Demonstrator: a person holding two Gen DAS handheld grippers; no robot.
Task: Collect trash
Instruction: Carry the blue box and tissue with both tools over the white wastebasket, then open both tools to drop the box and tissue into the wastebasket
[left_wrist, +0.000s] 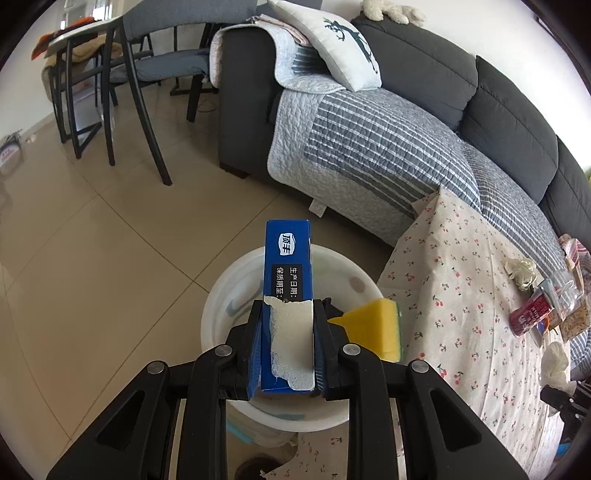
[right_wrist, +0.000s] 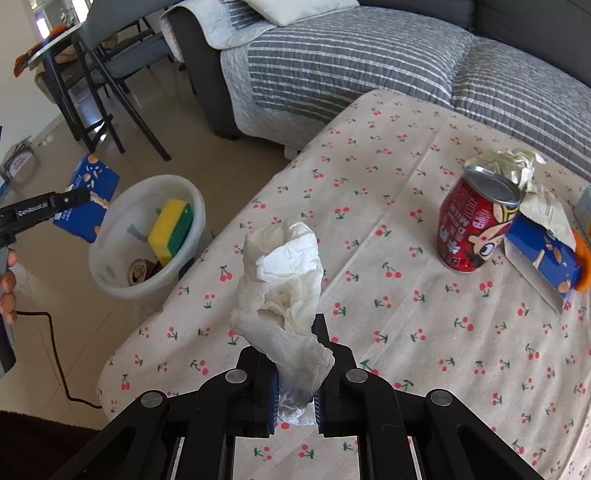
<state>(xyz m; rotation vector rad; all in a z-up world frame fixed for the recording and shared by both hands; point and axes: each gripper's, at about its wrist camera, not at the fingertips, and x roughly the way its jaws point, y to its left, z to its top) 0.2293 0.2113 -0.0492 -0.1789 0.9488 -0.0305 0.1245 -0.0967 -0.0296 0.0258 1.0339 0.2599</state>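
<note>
Over the white basin on the floor, at the far left, the left hand-held gripper is clamped on a blue carton with a torn flap, its far end reaching across the basin's mouth. From the right wrist view the carton appears to sit at the basin's outer edge, so it would be wise to bring it toward the middle before letting go, then part the fingers fully and let it drop beside the yellow-and-green sponge already lying inside. A dark round thing lies at the bottom too; what it is I cannot tell.

Further right, above the bench with its cherry-print cloth, the right hand-held gripper is closed on a crumpled white tissue, lifted clear of the cloth. The tissue is light and may cling to the pads, so I would carry it right over the basin and give a small shake on release.

At the far right a red can, crumpled paper and a second blue carton are yet to be collected.
</note>
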